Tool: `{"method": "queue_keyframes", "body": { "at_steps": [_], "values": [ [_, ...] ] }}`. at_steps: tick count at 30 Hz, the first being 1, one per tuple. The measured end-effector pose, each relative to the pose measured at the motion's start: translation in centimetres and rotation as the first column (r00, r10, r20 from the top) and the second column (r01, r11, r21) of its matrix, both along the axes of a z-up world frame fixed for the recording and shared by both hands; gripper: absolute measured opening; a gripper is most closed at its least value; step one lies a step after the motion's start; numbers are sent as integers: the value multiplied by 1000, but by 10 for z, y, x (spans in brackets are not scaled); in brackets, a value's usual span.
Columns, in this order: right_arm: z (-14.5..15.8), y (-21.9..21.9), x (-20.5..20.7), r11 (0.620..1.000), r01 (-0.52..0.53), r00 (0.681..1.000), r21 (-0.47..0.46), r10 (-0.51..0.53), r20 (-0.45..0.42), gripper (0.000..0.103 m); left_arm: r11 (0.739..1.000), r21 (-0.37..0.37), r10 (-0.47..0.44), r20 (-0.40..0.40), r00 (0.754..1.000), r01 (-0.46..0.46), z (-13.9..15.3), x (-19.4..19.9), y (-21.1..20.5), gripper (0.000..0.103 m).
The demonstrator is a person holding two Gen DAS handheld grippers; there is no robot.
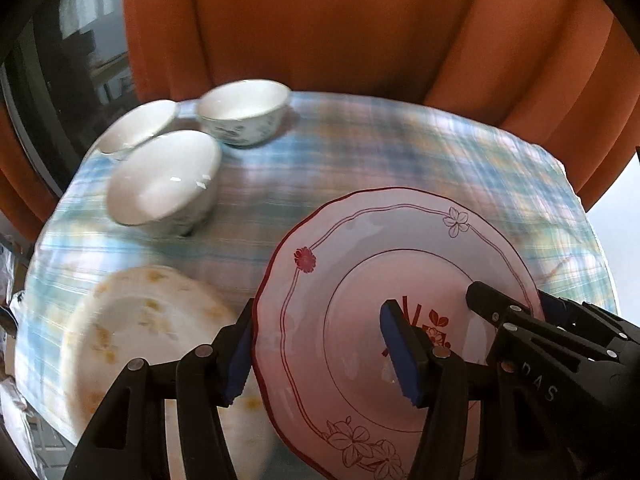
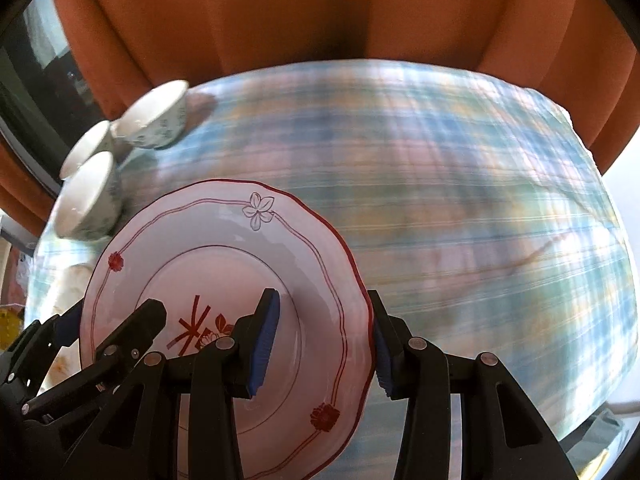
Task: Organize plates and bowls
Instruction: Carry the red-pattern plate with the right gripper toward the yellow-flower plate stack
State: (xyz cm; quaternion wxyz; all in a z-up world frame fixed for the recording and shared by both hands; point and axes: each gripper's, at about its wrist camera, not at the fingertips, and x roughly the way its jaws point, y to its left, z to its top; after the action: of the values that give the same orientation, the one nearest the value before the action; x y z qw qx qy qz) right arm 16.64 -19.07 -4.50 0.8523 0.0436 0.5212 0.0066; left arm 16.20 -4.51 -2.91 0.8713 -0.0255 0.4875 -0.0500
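Above the plaid tablecloth (image 1: 360,152), both grippers clamp one red-rimmed plate (image 1: 384,280).
Left gripper (image 1: 324,352) and right gripper (image 2: 322,344) each pinch opposite rim edges; uneven pulling could slip it onto the yellow-flowered plate (image 1: 140,328) or bowls (image 1: 168,176).

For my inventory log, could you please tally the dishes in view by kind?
Bowls: 3, one, another, a third.
Plates: 2, the red-rimmed plate held by both grippers, left and right, and the yellow-flowered plate on the cloth.
Total: 5
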Motion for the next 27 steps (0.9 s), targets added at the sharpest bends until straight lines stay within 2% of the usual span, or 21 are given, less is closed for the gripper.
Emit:
{"method": "queue_keyframes", "body": {
  "at_steps": [5,10,20,27],
  "values": [
    [12,44,-9,1000,-23,999,-1,23,26,47,1000,-4,16,37,999,-16,12,-10,41,60],
    [16,83,-14,999,-53,997,-11,53,48,47,999,7,33,52,998,-34,11,-18,77,60],
    [-13,142,-19,996,-85,996,4,85,-32,47,997,-3,71,-5,997,-71,-10,-33,132,60],
    [-26,161,-24,996,-86,995,-20,85,-59,47,997,3,83,-12,996,-83,-22,-41,145,59]
  ]
}}
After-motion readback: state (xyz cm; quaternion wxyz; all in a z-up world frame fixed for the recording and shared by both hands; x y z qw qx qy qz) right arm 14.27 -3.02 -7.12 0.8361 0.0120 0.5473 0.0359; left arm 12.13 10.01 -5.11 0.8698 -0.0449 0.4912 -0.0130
